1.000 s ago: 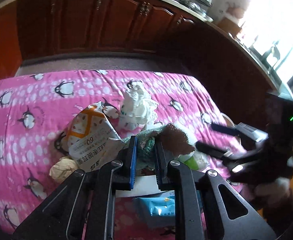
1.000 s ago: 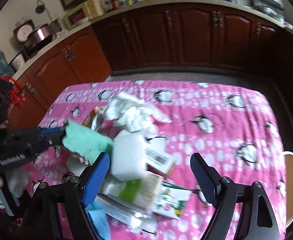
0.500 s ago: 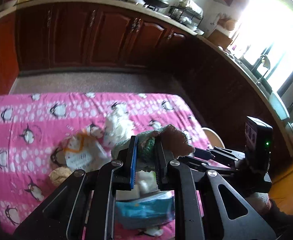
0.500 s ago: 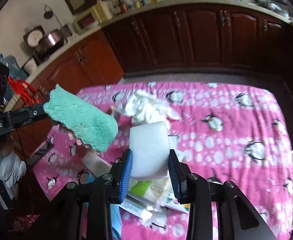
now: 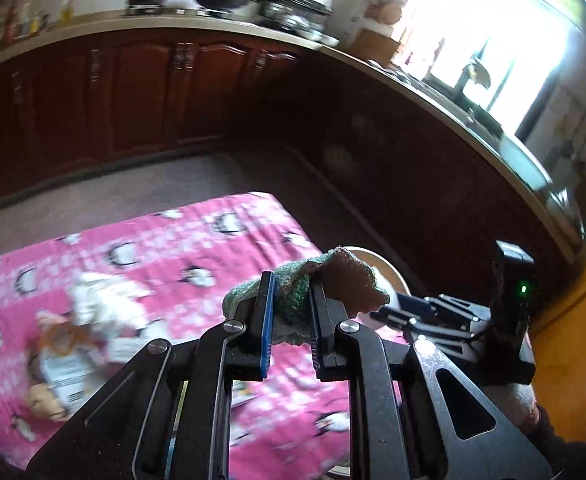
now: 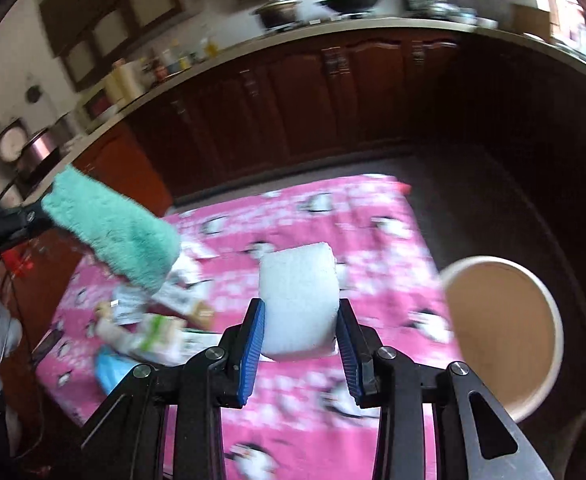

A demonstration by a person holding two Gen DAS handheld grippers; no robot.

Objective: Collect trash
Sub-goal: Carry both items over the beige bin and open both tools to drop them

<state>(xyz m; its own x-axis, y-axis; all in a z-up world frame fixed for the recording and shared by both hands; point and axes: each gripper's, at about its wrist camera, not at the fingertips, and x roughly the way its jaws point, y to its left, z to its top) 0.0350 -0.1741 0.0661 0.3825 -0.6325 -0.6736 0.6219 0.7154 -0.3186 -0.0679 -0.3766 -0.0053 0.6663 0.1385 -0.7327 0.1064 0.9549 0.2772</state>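
My left gripper [image 5: 291, 312] is shut on a green and brown cloth [image 5: 305, 284], held above the pink penguin tablecloth [image 5: 197, 248]. In the right wrist view that cloth [image 6: 113, 228] hangs at the left as a fuzzy teal rag. My right gripper [image 6: 299, 330] is shut on a white foam block [image 6: 299, 304] lifted over the table. A round cream bin with a brown inside [image 6: 501, 336] stands just past the table's right edge. Crumpled tissues [image 5: 101, 304], a snack packet [image 5: 65, 364], cartons [image 6: 161, 332] and a blue wrapper [image 6: 109, 368] lie on the cloth.
Dark red kitchen cabinets [image 5: 141, 96] and a countertop with pots [image 6: 277, 12] ring the room. A bright window [image 5: 493, 32] is at the right. Grey floor [image 5: 113, 188] lies between table and cabinets. A person's hand [image 5: 509, 404] holds the right gripper.
The right gripper closed on the white foam block and lifted it. Both grippers rose and swung to the right, bringing the bin into view. The left gripper kept the cloth.
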